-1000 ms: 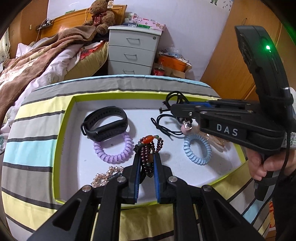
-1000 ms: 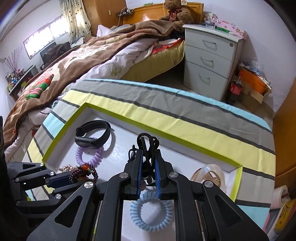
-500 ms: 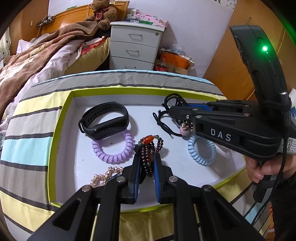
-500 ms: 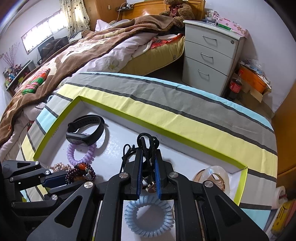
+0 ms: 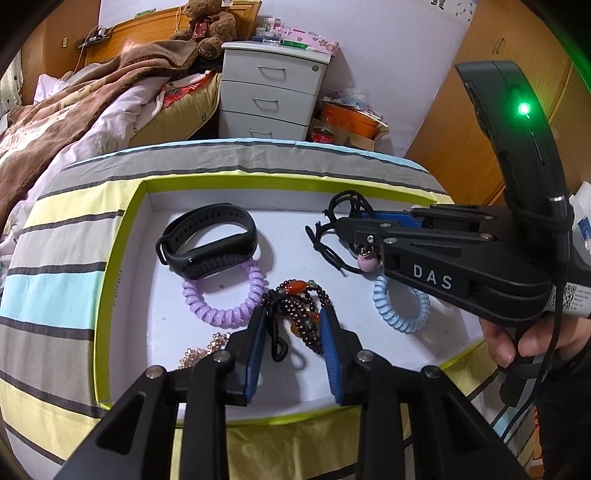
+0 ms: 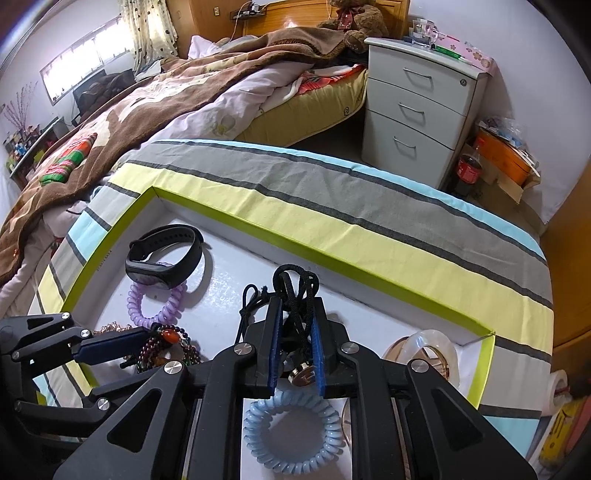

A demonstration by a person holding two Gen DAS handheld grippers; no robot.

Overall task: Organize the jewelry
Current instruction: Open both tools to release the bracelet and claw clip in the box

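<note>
Both pairs of jaws stand wider than a second ago and are opening now. The left hand-held gripper (image 5: pixel 291 325) has its blue pads apart, the dark red beaded bracelet with an orange stone (image 5: pixel 301 310) lying loose between them on the tray floor. The right hand-held gripper (image 6: pixel 295 332) has parted less; the black cord necklace with a pink bead pendant (image 5: pixel 341 240) sits between its pads, and I cannot tell whether they touch it.

Everything lies in a shallow white cardboard tray with a lime-green rim (image 5: pixel 122 254), set on a counter covered by a cloth striped in yellow, grey and pale blue (image 6: pixel 332 192). Also in the tray: a black rubber fitness band (image 5: pixel 208 240) resting on a lilac spiral hair tie (image 5: pixel 221 299), a pale blue spiral hair tie (image 6: pixel 291 428) under the right gripper, a pale gold bead chain (image 5: pixel 203 347) near the left gripper, and a clear roll of tape (image 6: pixel 424 350) in the tray's corner.

Beyond stands a bed with a brown blanket (image 6: pixel 155 96), a brown teddy bear (image 5: pixel 210 26) at its wooden headboard, a grey three-drawer nightstand (image 6: pixel 417 107) and a red-labelled cola bottle (image 6: pixel 469 170) on the floor. "DAS" is printed in white on the right gripper's side (image 5: pixel 432 277), and a green light (image 5: pixel 523 109) glows on its handle, held by a hand (image 5: pixel 517 339).
</note>
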